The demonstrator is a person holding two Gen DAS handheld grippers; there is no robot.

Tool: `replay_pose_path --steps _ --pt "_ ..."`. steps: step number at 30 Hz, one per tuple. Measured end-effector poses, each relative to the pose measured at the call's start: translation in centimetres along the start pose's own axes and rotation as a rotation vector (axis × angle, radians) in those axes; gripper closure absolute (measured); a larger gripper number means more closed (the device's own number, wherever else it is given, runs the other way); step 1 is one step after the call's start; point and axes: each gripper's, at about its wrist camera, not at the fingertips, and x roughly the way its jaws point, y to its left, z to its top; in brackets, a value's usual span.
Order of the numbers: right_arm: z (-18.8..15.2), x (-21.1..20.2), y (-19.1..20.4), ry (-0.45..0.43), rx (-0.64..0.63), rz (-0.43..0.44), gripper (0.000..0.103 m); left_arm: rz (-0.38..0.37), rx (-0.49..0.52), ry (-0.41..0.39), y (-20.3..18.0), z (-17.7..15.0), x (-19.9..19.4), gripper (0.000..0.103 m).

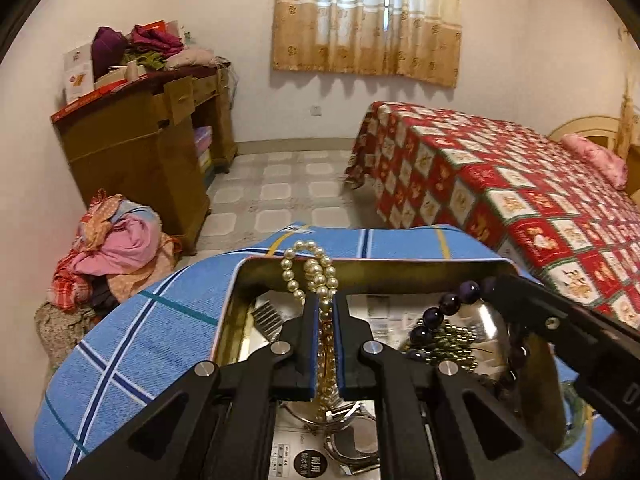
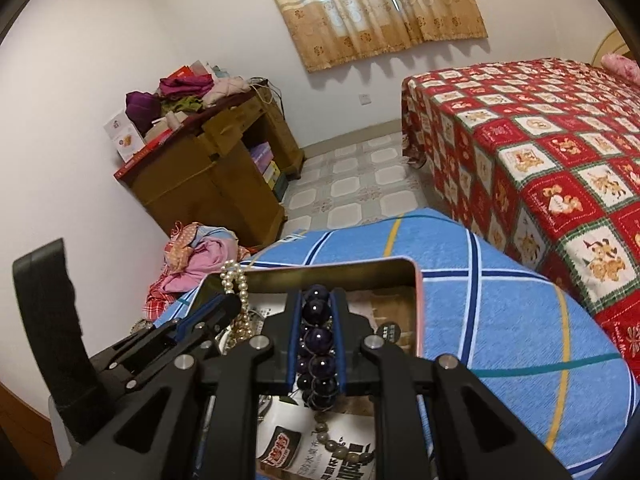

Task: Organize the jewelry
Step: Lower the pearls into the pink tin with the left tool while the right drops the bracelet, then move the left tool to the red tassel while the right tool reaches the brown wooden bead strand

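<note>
A rounded desk draped in a blue plaid cloth [image 1: 132,344] [image 2: 500,320] carries one open rectangular metal tin [image 1: 400,270] [image 2: 360,270], resting directly on that cloth. Bare cloth shows around the tin on every visible side.

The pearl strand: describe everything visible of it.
The pearl strand is a string of cream, glossy round beads, looped double at its top. The left gripper is shut on it, its blue-padded fingers pinching it upright above the open metal tin. Its lower length hangs between the fingers into the tin. The loop rises past the tin's far rim.
</note>
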Motion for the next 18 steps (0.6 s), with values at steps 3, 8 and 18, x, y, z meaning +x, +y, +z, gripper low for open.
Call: replay_pose_path --steps 3,8,18 --pt "0.3 -1.3 0.4 -0.036 -0.006 0.009 0.069 0.023 -0.019 0.025 0.4 0.3 -0.2 0.078" --pt "0.7 -5.2 1.5 -0.115 -0.019 -0.017 0.055 0.046 -0.053 -0.044 0.9 0.6 -3.5 0.029" --pt "-4.2 -12.4 3.1 -0.173 -0.052 -0.11 0.042 0.105 -0.006 -0.052 0.4 -3.6 -11.3 0.028"
